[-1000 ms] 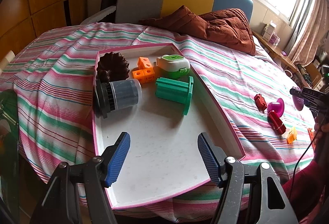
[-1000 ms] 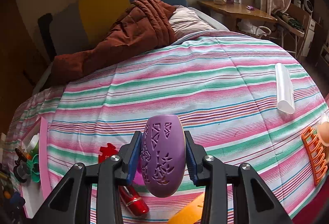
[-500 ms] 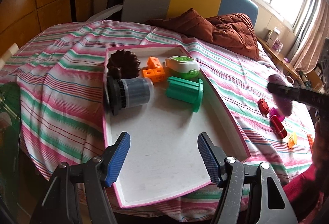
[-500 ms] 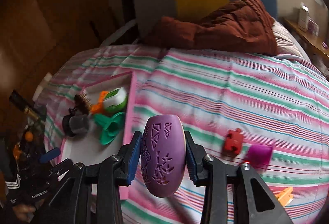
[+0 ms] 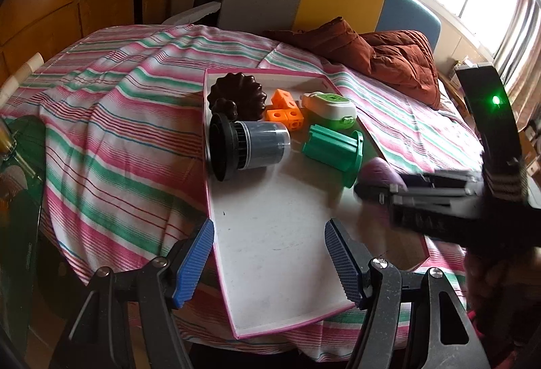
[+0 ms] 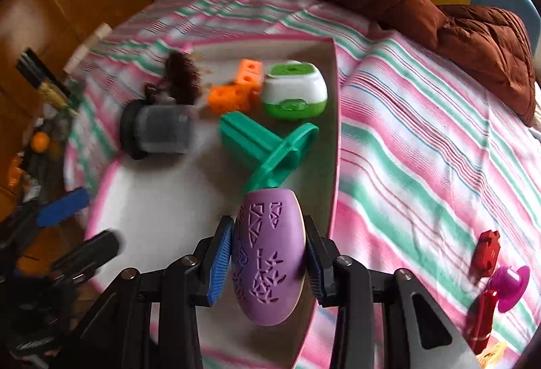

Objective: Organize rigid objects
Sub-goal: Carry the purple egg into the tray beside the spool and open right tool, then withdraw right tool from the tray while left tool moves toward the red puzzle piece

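Observation:
A white tray with a pink rim (image 5: 270,233) (image 6: 334,118) lies on the striped bed. In it are a brown fluted mould (image 5: 241,95), orange cubes (image 5: 282,110), a white-green box (image 5: 329,105), a grey-black cup (image 5: 250,149) and a green spool (image 5: 334,149). My right gripper (image 6: 267,254) is shut on a purple patterned egg-shaped object (image 6: 267,254) and holds it over the tray's right side; it also shows in the left wrist view (image 5: 378,173). My left gripper (image 5: 270,254) is open and empty above the tray's near end.
A red piece (image 6: 487,250), a magenta spool (image 6: 510,284), a red tube (image 6: 480,321) and an orange clip (image 6: 490,355) lie on the striped cover right of the tray. A brown quilt (image 5: 378,58) lies at the bed's head. A cluttered dark table (image 6: 33,145) stands left.
My right gripper has swung left with the purple object, from over the bedspread to over the tray's right side. My left gripper has barely moved.

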Demonstrator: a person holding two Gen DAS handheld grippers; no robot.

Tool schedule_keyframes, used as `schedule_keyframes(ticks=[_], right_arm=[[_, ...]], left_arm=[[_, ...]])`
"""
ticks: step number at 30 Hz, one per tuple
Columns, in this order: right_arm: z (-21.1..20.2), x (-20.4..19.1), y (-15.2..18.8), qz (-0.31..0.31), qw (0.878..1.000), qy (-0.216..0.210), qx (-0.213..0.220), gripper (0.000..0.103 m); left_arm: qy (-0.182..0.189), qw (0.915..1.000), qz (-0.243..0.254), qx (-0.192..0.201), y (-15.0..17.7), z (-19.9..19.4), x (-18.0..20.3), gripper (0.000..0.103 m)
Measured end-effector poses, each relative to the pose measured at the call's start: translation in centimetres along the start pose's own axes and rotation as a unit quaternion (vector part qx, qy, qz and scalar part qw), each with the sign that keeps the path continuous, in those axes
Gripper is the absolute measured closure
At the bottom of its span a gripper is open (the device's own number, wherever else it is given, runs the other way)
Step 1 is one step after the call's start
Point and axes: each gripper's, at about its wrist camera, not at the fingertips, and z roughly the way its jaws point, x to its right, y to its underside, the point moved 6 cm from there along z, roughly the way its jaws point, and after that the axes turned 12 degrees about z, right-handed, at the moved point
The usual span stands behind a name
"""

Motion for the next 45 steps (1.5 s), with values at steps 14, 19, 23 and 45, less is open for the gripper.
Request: schedule_keyframes(ticks=[14, 19, 23, 45], right_arm=[[0.1, 1.1, -1.4, 0.031, 0.999, 0.000, 0.018, 0.069], [-0.2, 1.1, -1.3, 0.041, 0.999, -0.004, 0.023, 0.069], [-0.8, 1.2, -1.1, 0.047, 0.998, -0.007, 0.030, 0.069], [-5.2, 6.7, -1.3, 0.070, 0.993, 0.041, 0.082, 0.069]], left_arm=[[-0.004, 1.0000, 0.001, 0.001, -0.1, -0.1, -0.1, 0.034], [-0.007, 1.0000, 0.005, 0.004, 0.0, -0.4, 0.1, 0.034], [-0.009, 0.9999, 0.009, 0.005, 0.0, -0.6, 0.2, 0.034], [-0.009, 0.9993, 0.035, 0.006, -0.4, -1.1, 2.0, 0.034]])
